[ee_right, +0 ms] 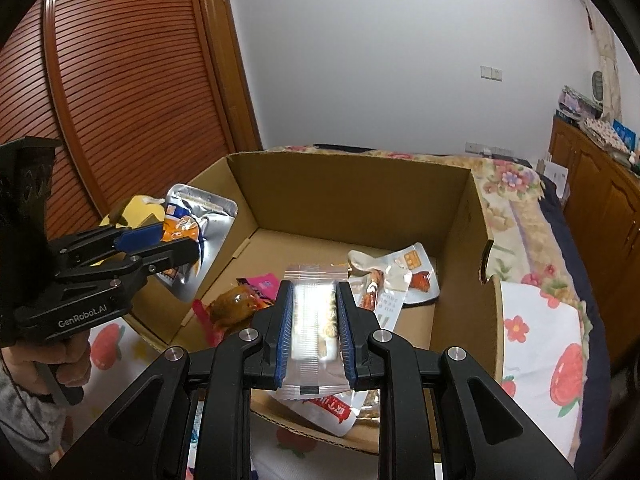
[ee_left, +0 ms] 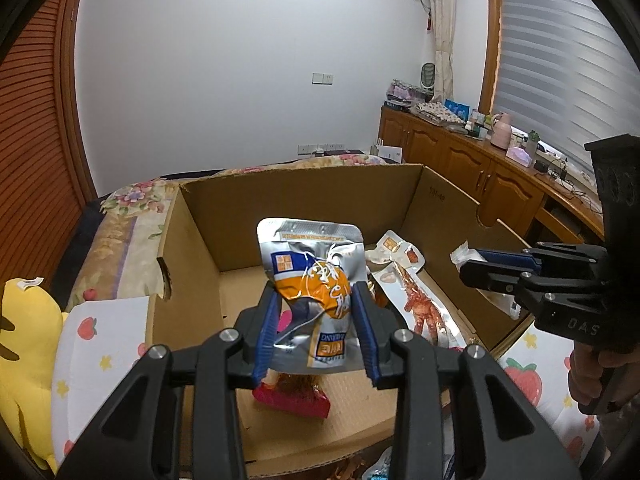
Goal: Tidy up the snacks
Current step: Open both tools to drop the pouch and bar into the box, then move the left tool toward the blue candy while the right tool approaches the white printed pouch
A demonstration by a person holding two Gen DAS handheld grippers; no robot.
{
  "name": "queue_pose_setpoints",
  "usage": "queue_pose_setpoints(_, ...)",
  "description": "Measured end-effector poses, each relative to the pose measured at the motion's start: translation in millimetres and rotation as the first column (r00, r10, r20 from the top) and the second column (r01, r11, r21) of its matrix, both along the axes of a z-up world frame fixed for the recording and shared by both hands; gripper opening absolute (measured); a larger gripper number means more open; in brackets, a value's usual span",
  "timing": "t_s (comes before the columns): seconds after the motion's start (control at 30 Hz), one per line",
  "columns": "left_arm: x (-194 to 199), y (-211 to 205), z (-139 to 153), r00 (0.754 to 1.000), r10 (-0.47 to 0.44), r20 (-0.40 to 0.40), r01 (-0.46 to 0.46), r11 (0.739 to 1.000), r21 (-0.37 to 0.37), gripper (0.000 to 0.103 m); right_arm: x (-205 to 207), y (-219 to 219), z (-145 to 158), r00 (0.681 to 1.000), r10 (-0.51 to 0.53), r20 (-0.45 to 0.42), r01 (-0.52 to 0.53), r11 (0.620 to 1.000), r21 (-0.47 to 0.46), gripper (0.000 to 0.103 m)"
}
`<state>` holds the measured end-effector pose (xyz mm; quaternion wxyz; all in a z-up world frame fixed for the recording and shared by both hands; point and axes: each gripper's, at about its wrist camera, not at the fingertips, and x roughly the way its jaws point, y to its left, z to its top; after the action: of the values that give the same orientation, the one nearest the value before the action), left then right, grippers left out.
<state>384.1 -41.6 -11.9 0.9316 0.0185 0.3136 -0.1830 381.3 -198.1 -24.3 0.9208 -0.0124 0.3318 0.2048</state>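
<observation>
My left gripper (ee_left: pixel 318 322) is shut on a silver and orange snack pouch (ee_left: pixel 316 276) and holds it upright above the open cardboard box (ee_left: pixel 304 196); both show in the right wrist view at the box's left wall, the gripper (ee_right: pixel 176 246) and the pouch (ee_right: pixel 200 216). My right gripper (ee_right: pixel 314 332) is shut on a clear-wrapped snack pack (ee_right: pixel 316 320) above the box's near edge; it shows in the left wrist view (ee_left: pixel 496 268) at the right wall. Inside lie a pink packet (ee_left: pixel 294 398), a red chicken-feet pack (ee_left: pixel 420 308) and a small white pack (ee_right: pixel 400 276).
The box (ee_right: pixel 360 196) stands on a bed with a strawberry-print sheet (ee_right: pixel 540 340) and a floral quilt (ee_left: pixel 132 216). A yellow plush toy (ee_left: pixel 20 344) lies at the left. Wooden cabinets (ee_left: pixel 480 168) with clutter run along the right wall. A louvred wooden door (ee_right: pixel 120 80) is at the left.
</observation>
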Motion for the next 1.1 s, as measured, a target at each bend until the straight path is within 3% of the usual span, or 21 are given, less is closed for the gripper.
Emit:
queue_pose_setpoints(0.1, 0, -1, -4, 1.000, 0.012, -0.013, -0.012, 1.000, 0.015, 0.040, 2, 1, -5, 1.000, -0.004, -0.025, 0.003, 1.000, -0.005, 0.022)
queue_pose_setpoints(0.13, -1, -1, -4, 1.000, 0.014, -0.015, -0.013, 1.000, 0.015, 0.046, 2, 3, -6, 1.000, -0.006, -0.025, 0.006, 1.000, -0.014, 0.022)
queue_pose_setpoints(0.17, -1, -1, -4, 1.000, 0.015, -0.018, -0.015, 1.000, 0.011, 0.059, 2, 2, -5, 1.000, -0.008, -0.022, 0.008, 1.000, -0.019, 0.022)
queue_pose_setpoints(0.27, -6, 1, -5, 0.999, 0.018, -0.027, -0.018, 1.000, -0.005, 0.060, 0, 2, -6, 1.000, -0.006, -0.029, 0.005, 1.000, -0.019, 0.038)
queue_pose_setpoints(0.47, -28, 6, 2, 1.000, 0.019, -0.023, -0.019, 1.000, -0.013, 0.061, -17, -3, 3, 1.000, -0.018, -0.011, 0.018, 1.000, -0.010, 0.039)
queue_pose_setpoints(0.53, -38, 7, 8, 1.000, 0.019, -0.009, -0.019, 1.000, -0.010, 0.067, -31, -6, 9, 1.000, -0.019, -0.001, 0.019, 1.000, -0.001, 0.039)
queue_pose_setpoints(0.6, -52, 10, 12, 1.000, 0.019, 0.019, -0.018, 1.000, -0.008, 0.083, -48, -8, 13, 1.000, -0.017, 0.006, 0.017, 1.000, 0.008, 0.039)
queue_pose_setpoints(0.8, -88, 15, 16, 0.999, -0.001, 0.047, 0.001, 1.000, -0.007, 0.090, -97, -12, 13, 1.000, -0.023, 0.001, 0.023, 0.999, 0.023, 0.039)
queue_pose_setpoints(1.1, -135, 27, 2, 0.999, -0.005, 0.041, 0.005, 1.000, 0.001, 0.091, -147, -5, -20, 0.997, -0.042, -0.068, 0.042, 0.999, 0.008, 0.042)
